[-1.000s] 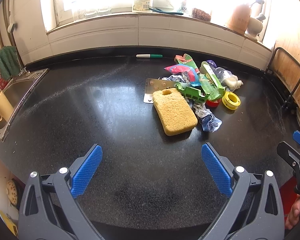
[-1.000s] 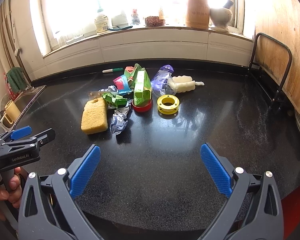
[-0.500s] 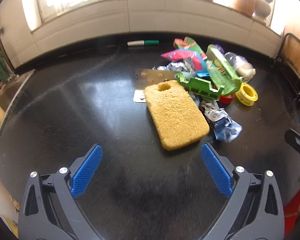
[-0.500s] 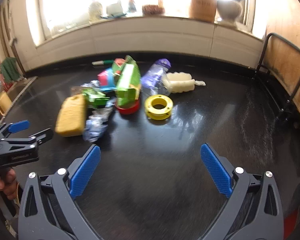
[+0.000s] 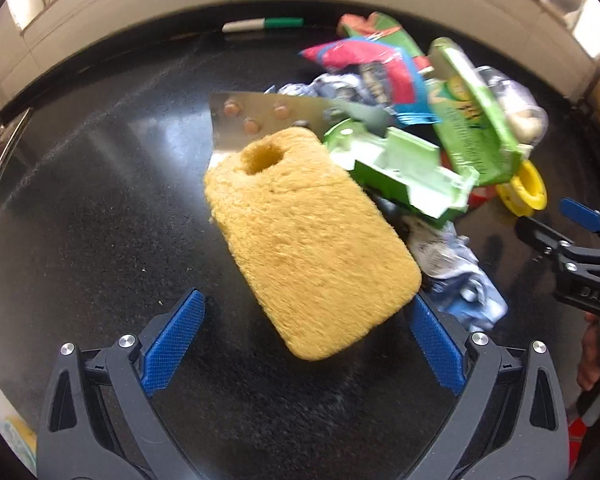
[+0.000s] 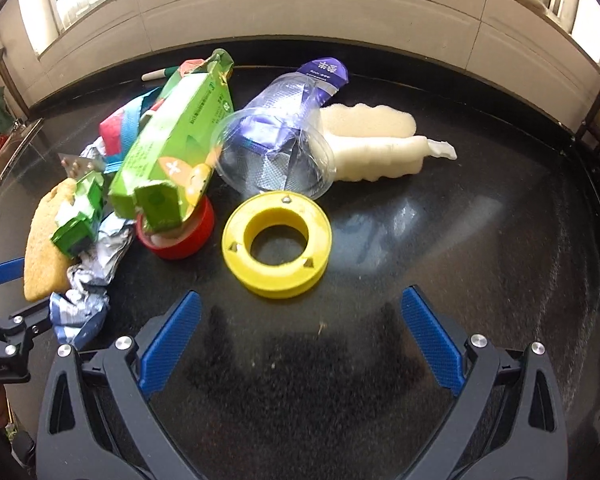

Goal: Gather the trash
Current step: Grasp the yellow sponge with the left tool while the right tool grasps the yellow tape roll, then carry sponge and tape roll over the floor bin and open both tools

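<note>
partly | foil blister (image 5: pixel 260 116) under sponge (image 5: pixel 308 240) | left tongs (image 5: pixel 306 344) spread

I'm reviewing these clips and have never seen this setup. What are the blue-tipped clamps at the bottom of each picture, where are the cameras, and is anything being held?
There is no robot here: a person holds a two-finger clamp in each hand, and each clamp carries a wide-angle camera that looks out along its fingers. One picture comes from the left gripper, the other from the right gripper. Both are open and hold nothing.

On the black countertop lies a trash pile. The left gripper faces a yellow sponge, with its near end between the fingers. The right gripper faces a yellow ring-shaped spool. Behind it lie a green carton, a clear plastic cup and a white foam piece.
</note>
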### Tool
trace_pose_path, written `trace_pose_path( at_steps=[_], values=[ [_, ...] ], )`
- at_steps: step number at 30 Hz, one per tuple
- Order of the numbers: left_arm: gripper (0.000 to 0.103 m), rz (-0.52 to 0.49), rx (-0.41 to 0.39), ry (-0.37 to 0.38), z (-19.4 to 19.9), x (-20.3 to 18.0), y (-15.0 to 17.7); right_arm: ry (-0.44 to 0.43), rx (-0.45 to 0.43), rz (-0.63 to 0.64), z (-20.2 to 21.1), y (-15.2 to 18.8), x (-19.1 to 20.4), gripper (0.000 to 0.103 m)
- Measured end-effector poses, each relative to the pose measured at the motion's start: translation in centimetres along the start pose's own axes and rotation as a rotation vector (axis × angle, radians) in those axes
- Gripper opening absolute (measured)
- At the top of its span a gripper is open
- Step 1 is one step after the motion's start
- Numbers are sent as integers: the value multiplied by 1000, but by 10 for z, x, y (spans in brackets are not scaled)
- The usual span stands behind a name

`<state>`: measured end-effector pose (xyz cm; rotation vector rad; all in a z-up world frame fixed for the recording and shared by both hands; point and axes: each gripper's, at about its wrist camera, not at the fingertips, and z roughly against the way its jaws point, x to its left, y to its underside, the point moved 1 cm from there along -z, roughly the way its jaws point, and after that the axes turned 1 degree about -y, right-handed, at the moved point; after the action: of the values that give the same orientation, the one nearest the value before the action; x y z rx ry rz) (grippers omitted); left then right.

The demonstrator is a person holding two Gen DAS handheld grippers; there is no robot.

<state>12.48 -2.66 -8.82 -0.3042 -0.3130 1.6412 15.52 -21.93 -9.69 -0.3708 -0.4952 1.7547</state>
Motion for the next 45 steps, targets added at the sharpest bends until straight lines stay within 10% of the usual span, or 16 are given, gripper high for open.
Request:
trace_pose_path(
  at_steps=[8,12,14,20,45],
  values=[
    [96,55,-7,-40,-8,9,-18,6,-16,17,-13,-13,4,93],
    [86,71,-21,-18,-3,15,-16,-5,-33,31,-7,-17,9,53],
    [61,43,-51,-37,2,18,-15,-8,-6,26,-5,-15,12,54],
    [48,122,-13,25,15,47,-11,-16,36,-29,22,4,8,53],
    [47,150,-134,-62,114,118,41,-65,-5,29,102,-5,57,53]
  ],
)
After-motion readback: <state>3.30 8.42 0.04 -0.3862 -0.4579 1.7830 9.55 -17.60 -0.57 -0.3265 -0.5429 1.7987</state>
